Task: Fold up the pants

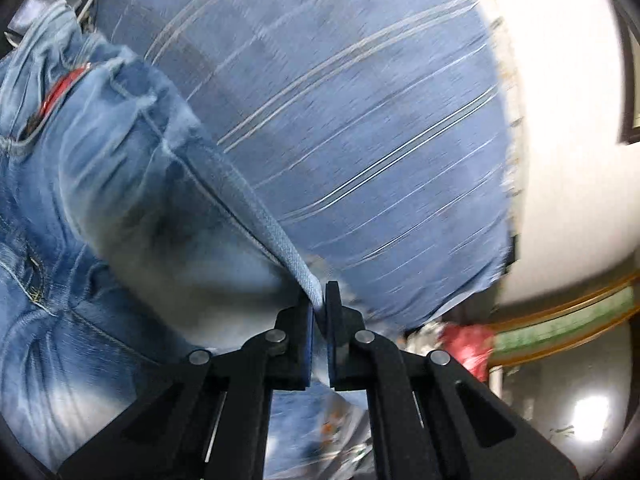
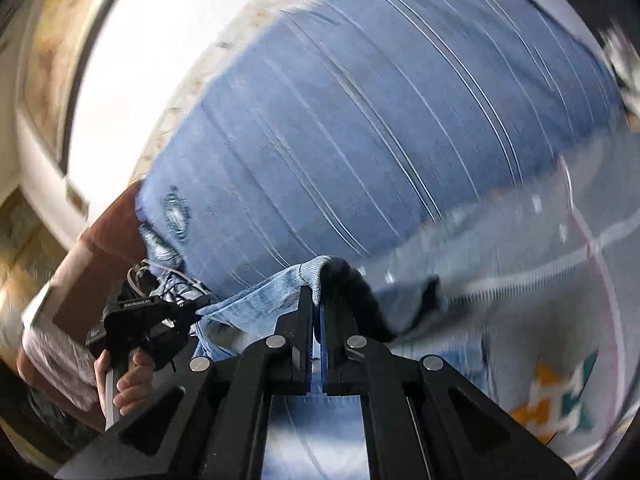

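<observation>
The pants are light blue washed jeans [image 1: 100, 200] with a red patch near the waist. In the left wrist view they hang to the left, and my left gripper [image 1: 319, 304] is shut on a hemmed edge of them. In the right wrist view my right gripper [image 2: 319, 300] is shut on another edge of the jeans [image 2: 272, 296], which drape down and to the left. The left gripper [image 2: 136, 320], held in a hand, shows at the lower left of the right wrist view. Both views are blurred by motion.
A blue bedspread with thin white stripes [image 1: 340, 100] lies under the jeans and also shows in the right wrist view [image 2: 380, 120]. A pale grey cloth with a coloured pattern [image 2: 560, 300] lies at the right. A white wall [image 1: 560, 120] is beyond the bed.
</observation>
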`<state>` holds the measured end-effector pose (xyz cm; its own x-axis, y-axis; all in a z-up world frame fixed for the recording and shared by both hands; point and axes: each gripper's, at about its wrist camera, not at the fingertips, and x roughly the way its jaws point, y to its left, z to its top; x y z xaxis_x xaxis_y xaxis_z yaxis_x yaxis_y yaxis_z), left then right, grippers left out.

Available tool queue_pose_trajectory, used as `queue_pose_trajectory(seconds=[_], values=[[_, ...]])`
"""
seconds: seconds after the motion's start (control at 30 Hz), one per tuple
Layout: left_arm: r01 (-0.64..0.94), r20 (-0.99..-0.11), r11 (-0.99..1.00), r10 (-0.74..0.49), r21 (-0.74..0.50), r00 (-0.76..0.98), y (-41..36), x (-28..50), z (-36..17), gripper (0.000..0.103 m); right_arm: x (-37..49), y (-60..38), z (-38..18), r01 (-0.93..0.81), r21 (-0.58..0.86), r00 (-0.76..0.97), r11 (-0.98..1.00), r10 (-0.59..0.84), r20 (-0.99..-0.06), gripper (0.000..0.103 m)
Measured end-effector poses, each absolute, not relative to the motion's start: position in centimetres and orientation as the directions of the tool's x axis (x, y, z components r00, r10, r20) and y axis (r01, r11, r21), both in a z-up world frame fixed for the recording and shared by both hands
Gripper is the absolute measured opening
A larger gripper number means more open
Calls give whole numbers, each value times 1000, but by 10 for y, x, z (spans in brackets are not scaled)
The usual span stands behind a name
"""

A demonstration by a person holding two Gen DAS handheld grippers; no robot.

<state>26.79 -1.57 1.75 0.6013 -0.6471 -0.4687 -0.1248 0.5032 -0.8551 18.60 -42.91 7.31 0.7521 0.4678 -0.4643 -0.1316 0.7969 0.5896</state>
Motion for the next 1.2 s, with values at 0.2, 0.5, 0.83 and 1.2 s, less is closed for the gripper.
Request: queue_pose_trajectory(seconds=[0.2, 0.5, 0.83, 1.2], values=[[-124, -532, 593, -586, -795, 610, -33, 199, 5, 6, 148, -425, 39, -81, 480, 722, 873, 383, -576, 2], [-196, -699, 707, -543, -680, 465, -54, 128, -73, 6, 132, -445, -39, 116, 580, 562, 806, 429, -708, 26], [-190, -716, 728, -531, -659, 453, -63, 116, -75, 6, 138, -460, -54, 251, 587, 564, 769, 377, -735, 63], [-93, -643, 705, -575, -703, 506, -64, 102, -60, 4, 191, -427, -35, 184, 284, 571, 941, 133, -810, 5]])
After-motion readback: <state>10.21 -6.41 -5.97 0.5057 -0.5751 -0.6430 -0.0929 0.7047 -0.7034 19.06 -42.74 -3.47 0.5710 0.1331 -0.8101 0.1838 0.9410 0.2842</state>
